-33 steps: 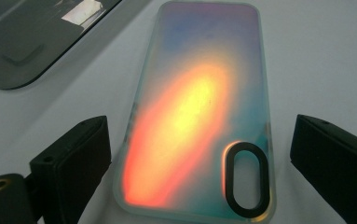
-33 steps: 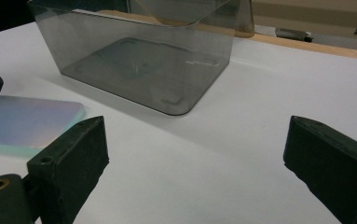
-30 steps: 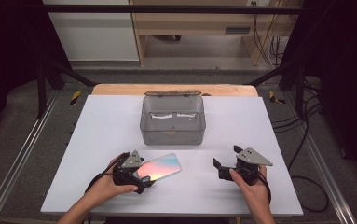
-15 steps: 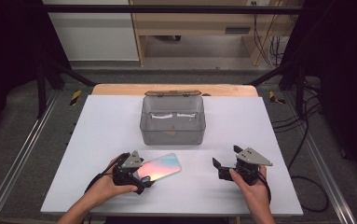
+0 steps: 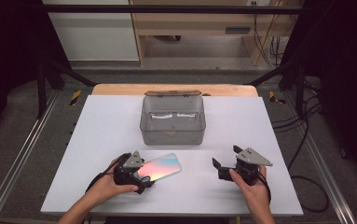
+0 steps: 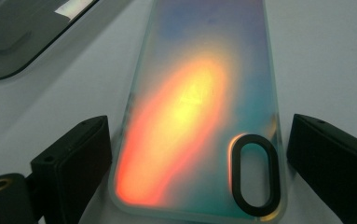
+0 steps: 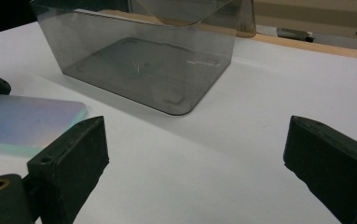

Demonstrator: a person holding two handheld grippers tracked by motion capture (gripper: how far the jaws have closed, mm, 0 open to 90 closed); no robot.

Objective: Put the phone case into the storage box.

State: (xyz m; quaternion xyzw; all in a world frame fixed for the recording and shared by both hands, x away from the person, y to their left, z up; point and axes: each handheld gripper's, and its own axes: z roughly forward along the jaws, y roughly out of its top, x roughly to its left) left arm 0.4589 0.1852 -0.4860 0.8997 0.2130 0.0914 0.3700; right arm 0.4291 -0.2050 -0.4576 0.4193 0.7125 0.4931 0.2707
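Note:
An iridescent phone case (image 5: pixel 161 166) lies flat on the white table, camera cut-out toward me. My left gripper (image 5: pixel 144 178) has its jaws on either side of the case's (image 6: pixel 190 70) near end. In the left gripper view (image 6: pixel 198 122) the jaws have just been closing on the case, and a thin strip of table shows beside each pad. My right gripper (image 5: pixel 226 156) rests on the table to the right, open and holding nothing. Its own view (image 7: pixel 195 122) looks at bare table, with the case (image 7: pixel 27 121) off to the left.
A smoky clear plastic box (image 5: pixel 172 133) stands open at the table's middle, its lid (image 5: pixel 172 93) hanging behind it. The right gripper view has the box (image 7: pixel 139 51) straight ahead. The white table (image 5: pixel 97 121) ends at a wooden strip at the back.

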